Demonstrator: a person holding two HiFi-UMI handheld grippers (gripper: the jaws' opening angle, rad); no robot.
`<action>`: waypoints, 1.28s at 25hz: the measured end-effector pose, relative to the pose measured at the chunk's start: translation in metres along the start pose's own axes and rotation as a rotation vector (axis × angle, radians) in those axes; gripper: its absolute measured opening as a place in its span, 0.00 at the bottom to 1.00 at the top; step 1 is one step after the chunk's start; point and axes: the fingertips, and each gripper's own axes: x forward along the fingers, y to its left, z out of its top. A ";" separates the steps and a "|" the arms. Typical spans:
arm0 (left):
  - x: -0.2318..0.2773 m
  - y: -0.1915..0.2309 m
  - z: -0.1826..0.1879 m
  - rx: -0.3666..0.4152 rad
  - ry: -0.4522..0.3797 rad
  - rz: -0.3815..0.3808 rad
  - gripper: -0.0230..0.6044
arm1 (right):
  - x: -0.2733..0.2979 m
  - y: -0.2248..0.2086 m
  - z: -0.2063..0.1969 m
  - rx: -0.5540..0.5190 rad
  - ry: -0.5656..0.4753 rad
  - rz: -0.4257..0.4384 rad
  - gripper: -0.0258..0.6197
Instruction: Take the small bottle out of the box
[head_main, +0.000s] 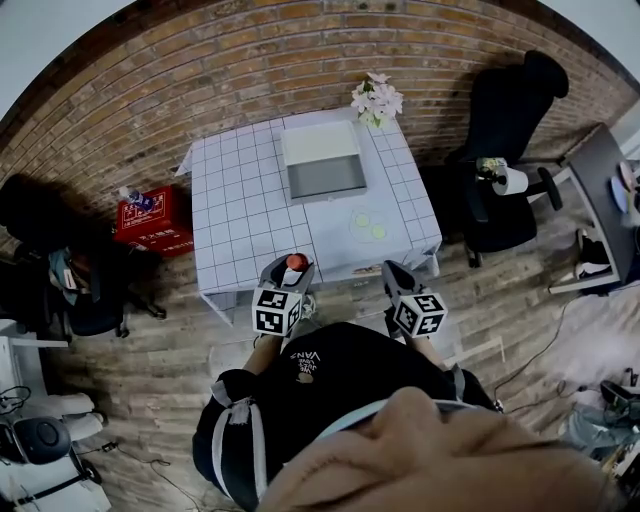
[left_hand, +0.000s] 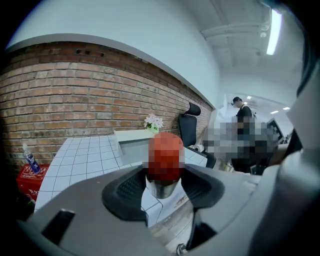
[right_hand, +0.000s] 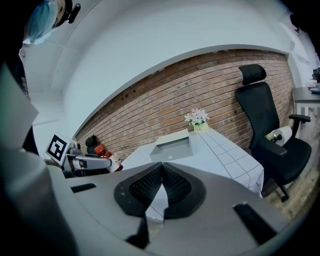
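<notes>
The left gripper (left_hand: 163, 185) holds the small bottle (head_main: 296, 262). Its fingers (left_hand: 125, 192) are clamped on the bottle's body just below the red cap, and the bottle stands upright between them. The bottle is out of the box (head_main: 320, 148), above the near edge of the worktop (head_main: 240, 200) and well apart from the box. The box sits open toward the far side of the white gridded cloth. A small pot of flowers (head_main: 376, 100) stands at the far right corner, just beside the box. The right gripper (right_hand: 161, 170) hangs beside the left one at the near edge, its fingers (right_hand: 145, 187) together with nothing between them.
</notes>
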 end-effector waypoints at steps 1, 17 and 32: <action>-0.001 -0.002 -0.002 -0.002 0.002 -0.001 0.39 | -0.001 0.000 -0.001 -0.006 0.004 -0.001 0.04; -0.006 -0.029 -0.017 -0.011 0.024 -0.028 0.39 | -0.011 -0.001 -0.011 -0.038 0.048 -0.012 0.04; -0.011 -0.038 -0.023 -0.007 0.031 -0.027 0.39 | -0.020 -0.001 -0.014 -0.050 0.041 -0.020 0.04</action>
